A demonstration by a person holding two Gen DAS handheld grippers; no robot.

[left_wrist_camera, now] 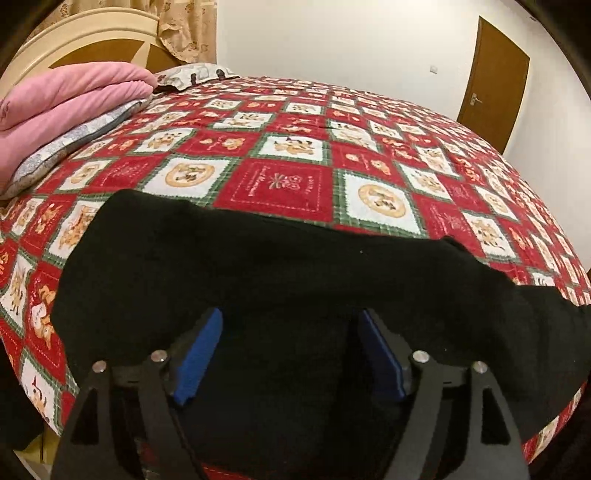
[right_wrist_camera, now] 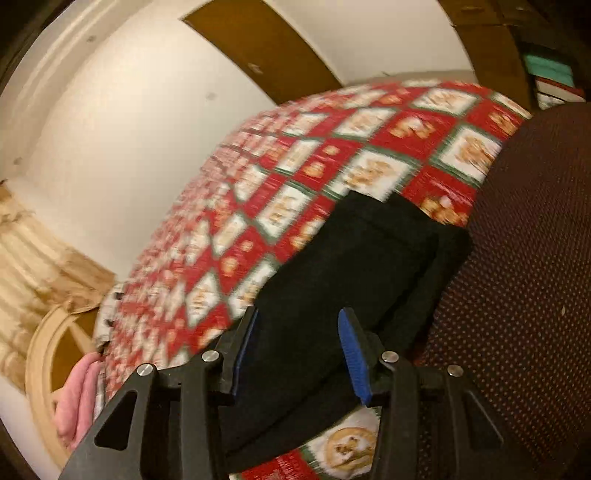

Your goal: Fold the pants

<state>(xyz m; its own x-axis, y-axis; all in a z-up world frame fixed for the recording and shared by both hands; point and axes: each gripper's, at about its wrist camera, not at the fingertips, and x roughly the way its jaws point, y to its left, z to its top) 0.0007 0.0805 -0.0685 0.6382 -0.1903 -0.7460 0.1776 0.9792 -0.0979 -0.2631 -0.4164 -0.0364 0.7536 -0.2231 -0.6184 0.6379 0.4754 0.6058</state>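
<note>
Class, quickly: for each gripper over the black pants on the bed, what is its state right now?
Left gripper: open, above the black pants, gripping nothing.
Right gripper: open, pants seen between its pads, none pressed; picture blurred.

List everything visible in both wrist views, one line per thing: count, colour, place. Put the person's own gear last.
black fabric pants: one, black, spread across the near edge of the bed.
red, white and green patchwork bedspread: one, covers the bed under the pants.
folded pink blanket: one, pink, stacked at the head of the bed.
grey patterned pillows: two, grey, one under the blanket, one behind it.
cream wooden headboard: one, cream, behind the blanket.
beige patterned curtain: one, beige, beside the headboard.
brown wooden door: one, brown, in the white far wall.
dark dotted cloth: one, dark brown, right edge of the right view; unclear what it is.
left gripper: one, black with blue pads, open over the pants.
right gripper: one, same colours, open over the pants.
</note>
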